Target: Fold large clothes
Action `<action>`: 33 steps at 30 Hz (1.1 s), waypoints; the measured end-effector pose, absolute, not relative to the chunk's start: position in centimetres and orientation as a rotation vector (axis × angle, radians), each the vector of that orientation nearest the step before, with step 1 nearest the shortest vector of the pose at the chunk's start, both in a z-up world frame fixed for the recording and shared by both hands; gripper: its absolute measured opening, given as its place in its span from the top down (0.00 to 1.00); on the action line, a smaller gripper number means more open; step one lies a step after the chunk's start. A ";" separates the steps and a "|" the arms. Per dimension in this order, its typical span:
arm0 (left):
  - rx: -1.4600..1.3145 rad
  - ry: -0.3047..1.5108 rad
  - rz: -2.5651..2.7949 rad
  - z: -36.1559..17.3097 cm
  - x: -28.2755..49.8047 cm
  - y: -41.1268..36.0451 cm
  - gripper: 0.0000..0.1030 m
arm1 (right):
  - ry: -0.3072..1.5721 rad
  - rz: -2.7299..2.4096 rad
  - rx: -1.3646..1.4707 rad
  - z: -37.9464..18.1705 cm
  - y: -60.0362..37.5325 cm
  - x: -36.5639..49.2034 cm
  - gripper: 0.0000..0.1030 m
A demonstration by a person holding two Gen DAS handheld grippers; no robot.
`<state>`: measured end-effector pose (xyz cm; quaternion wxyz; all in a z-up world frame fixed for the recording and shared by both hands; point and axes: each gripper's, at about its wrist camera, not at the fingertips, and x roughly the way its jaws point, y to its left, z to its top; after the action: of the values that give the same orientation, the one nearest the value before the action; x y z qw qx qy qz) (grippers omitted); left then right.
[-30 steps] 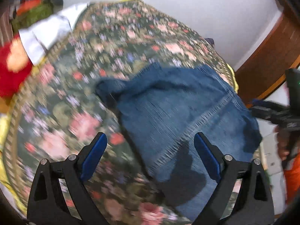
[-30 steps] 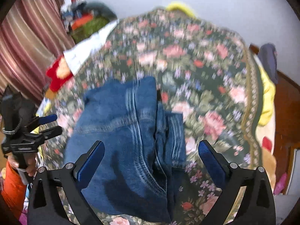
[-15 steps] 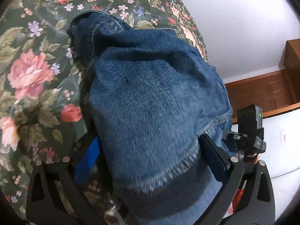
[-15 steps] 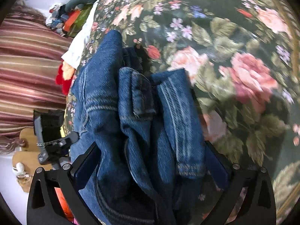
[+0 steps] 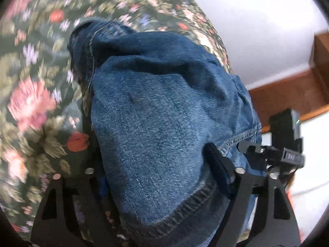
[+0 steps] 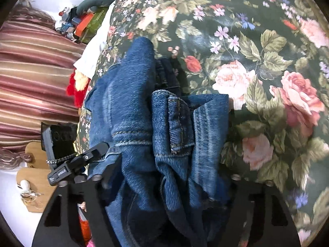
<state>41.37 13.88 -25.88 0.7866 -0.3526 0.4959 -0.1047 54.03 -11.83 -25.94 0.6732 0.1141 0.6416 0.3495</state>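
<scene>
Folded blue jeans [image 5: 156,119] lie on a floral bedspread [image 5: 30,94]. My left gripper [image 5: 160,177] is shut on the near hem end of the jeans; the denim bulges between the fingers and hides the left pad. In the right wrist view the jeans [image 6: 144,111] show as several stacked layers with a waistband and belt loop. My right gripper [image 6: 166,177] is shut on that thick bundle, and the cloth covers both pads. The other gripper shows at the edge of each view [image 5: 285,144] [image 6: 67,160].
The floral bedspread [image 6: 257,65] stretches away to the right. A white cloth [image 6: 96,47], a red plush item [image 6: 76,88] and a pile of bright things [image 6: 82,22] lie at the bed's far edge by a striped curtain [image 6: 33,78]. A white wall and wooden furniture [image 5: 287,94] stand beyond.
Both grippers dropped from above the jeans down onto them and closed on the denim from opposite ends. The cloth now bunches up between the fingers.
</scene>
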 end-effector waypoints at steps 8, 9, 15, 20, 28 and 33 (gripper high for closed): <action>-0.637 1.006 -0.208 -19.2 40.7 14.2 0.41 | 1.371 0.802 0.224 -21.6 -10.5 50.8 0.61; -0.617 0.993 -0.205 -18.1 40.5 14.2 0.42 | 1.361 0.805 0.222 -21.2 -10.6 50.5 0.62; -0.534 0.914 -0.197 -11.7 38.1 15.9 0.42 | 1.279 0.839 0.248 -16.5 -9.0 48.2 0.63; -0.489 0.860 -0.186 -7.7 35.7 18.1 0.42 | 1.203 0.858 0.254 -12.9 -6.4 46.6 0.63; -0.459 0.888 -0.171 -6.6 34.4 22.1 0.42 | 1.192 0.863 0.282 -13.1 -3.3 44.2 0.64; -0.485 0.966 -0.153 -10.4 34.1 23.5 0.42 | 1.284 0.847 0.304 -17.5 -1.3 43.7 0.64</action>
<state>34.06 23.49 -10.39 0.8546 -0.2305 0.4596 -0.0728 43.74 -1.27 -17.49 0.7082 0.1368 0.5783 0.3813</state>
